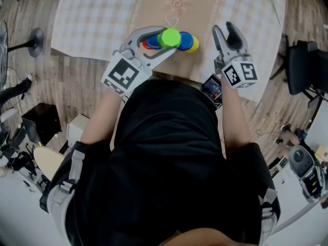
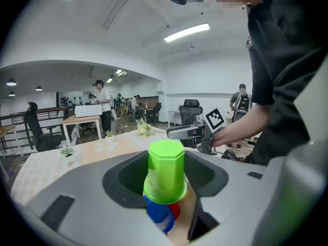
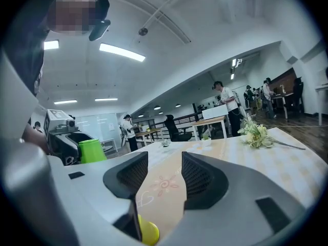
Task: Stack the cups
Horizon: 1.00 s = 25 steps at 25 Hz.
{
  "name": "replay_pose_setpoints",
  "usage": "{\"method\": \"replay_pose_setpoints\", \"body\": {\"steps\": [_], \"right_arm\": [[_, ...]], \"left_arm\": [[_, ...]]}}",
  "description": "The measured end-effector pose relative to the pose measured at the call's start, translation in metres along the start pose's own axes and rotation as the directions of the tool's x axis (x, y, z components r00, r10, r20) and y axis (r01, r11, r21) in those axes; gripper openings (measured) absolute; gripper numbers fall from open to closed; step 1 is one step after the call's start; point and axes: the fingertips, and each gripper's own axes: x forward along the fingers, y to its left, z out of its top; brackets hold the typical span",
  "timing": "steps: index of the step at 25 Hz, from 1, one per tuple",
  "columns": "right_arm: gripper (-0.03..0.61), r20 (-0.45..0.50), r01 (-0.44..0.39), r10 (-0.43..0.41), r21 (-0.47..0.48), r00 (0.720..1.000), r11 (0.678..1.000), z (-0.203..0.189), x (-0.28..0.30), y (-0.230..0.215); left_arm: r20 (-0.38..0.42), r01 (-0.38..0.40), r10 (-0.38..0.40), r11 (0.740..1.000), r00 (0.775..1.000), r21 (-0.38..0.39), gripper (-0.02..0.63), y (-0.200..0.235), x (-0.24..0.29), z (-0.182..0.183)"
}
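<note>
At the near edge of the bench (image 1: 102, 14), the left claw (image 1: 163, 41) holds a lime-green cup (image 1: 170, 37) between its widely parted jaws, mouth down and flat base up. The cup's long axis stands upright, square to the claw's nearly level reach. The left gripper view shows the cup's flared rim filling the gap between the two jaws, and its body is faceted and glossy.

Directly beneath it sits a tight cluster of cups: a red cup (image 1: 146, 44) on the left, a blue cup (image 1: 185, 40) in the middle and a yellow cup (image 1: 193, 46) on the right. The green cup is centred over this group, so the coming move looks like a straight lowering, or a release if the cup is already seated. Whether its rim already rests on the cups below cannot be told from these views. The left hand is plainly the nearer one and has the work.

Just right of the cluster, clear of it, the right claw (image 1: 229, 37) points away from the person across the beige runner. Its jaws stand apart with nothing between them. In the right gripper view only the yellow cup peeks in low beside the left jaw. A sprig of pale flowers (image 3: 259, 131) lies further right on the checked cloth.
</note>
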Motion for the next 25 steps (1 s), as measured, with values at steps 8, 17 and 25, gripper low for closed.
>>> {"method": "replay_pose_setpoints", "body": {"steps": [8,17,25], "right_arm": [[0.215,0.005,0.002,-0.002,0.001,1.000,1.000,0.001,-0.002,-0.003],[0.215,0.024,-0.028,0.029,-0.034,0.999,0.999,0.015,-0.005,0.006],[0.185,0.106,-0.044,0.057,-0.123,0.993,0.991,0.053,-0.033,0.035]], "left_arm": [[0.008,0.008,-0.008,1.000,1.000,-0.006,0.228,-0.002,0.001,-0.007],[0.211,-0.050,0.074,0.992,0.975,-0.116,0.250,0.014,-0.043,0.033],[0.363,-0.329,0.409,0.907,0.837,-0.262,0.186,0.072,-0.143,0.022]]}}
